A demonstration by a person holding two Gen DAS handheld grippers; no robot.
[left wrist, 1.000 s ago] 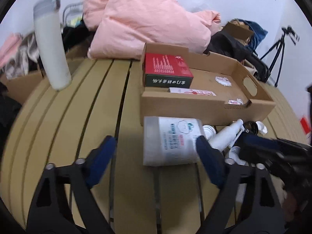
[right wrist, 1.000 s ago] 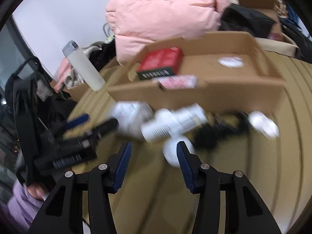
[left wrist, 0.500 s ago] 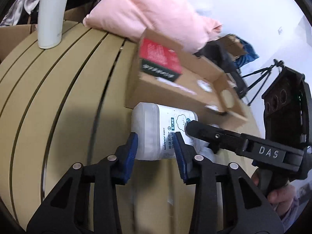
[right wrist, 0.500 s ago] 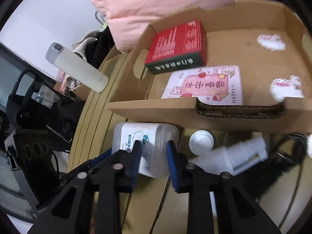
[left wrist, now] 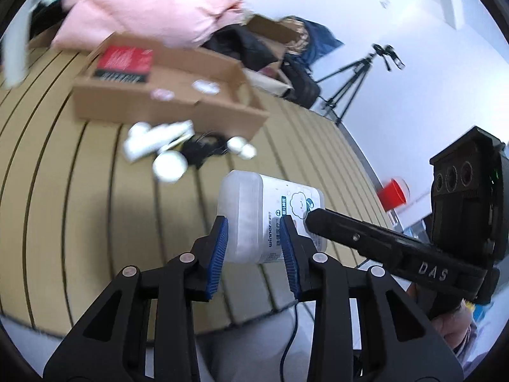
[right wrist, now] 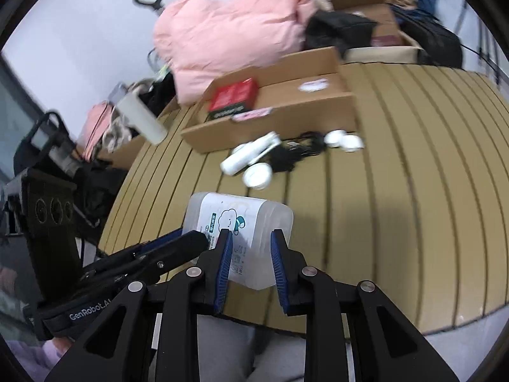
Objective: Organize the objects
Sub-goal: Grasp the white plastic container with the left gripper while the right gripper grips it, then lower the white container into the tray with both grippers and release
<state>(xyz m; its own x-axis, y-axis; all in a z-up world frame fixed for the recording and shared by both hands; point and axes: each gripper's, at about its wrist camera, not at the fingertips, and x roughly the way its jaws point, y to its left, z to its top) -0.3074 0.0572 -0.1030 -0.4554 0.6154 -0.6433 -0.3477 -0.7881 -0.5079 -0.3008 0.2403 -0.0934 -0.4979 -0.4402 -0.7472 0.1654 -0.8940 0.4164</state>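
Both grippers have closed on the translucent plastic tub [left wrist: 270,216] and carried it up off the slatted table [left wrist: 79,191], away from the cardboard box [left wrist: 165,108] it lay beside a second ago. I now have my left gripper [left wrist: 254,248] clamped on one end and my right gripper [right wrist: 249,262] clamped on the other end, blue pads pressed against its walls, with the tub hanging in the air on the near side of the box, above the table's front edge. Left behind close to the box are a white bottle [right wrist: 251,152], a round white lid [right wrist: 257,175] and a black cable [right wrist: 299,149]. I judge the tub light but smooth and slightly flexible, so it could slip or bow if squeezed harder; gripping the ribbed flat sides near the ends seems safest.
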